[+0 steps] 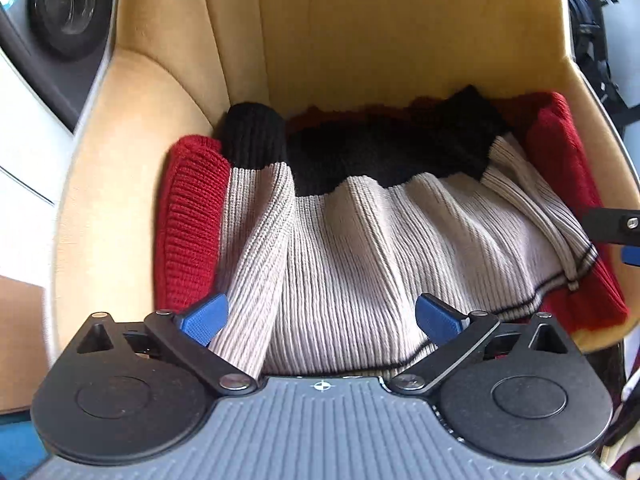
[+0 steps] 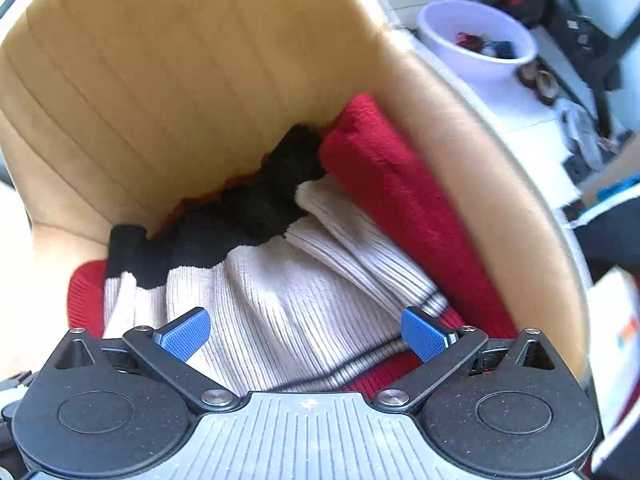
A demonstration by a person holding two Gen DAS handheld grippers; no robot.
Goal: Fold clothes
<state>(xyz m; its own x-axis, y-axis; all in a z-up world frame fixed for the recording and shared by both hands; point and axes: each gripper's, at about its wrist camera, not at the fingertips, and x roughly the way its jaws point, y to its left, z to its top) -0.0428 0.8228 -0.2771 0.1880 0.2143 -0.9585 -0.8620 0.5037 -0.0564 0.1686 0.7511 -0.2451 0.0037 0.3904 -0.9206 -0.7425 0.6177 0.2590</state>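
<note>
Left gripper (image 1: 322,316): jaws spread wide, nothing clamped; the blue pads (image 1: 204,318) sit above the folded beige ribbed sweater (image 1: 360,248). Right gripper (image 2: 306,334): jaws likewise apart and empty over the same garment. The sweater, with its black band, lies on a red knit (image 1: 188,220) on the seat of a tan armchair (image 1: 360,40); how far the red knit extends beneath is hidden. The right wrist view is blurred. A lavender basin (image 2: 476,40) stands beyond the armchair, with small red and dark items inside, indistinct.
</note>
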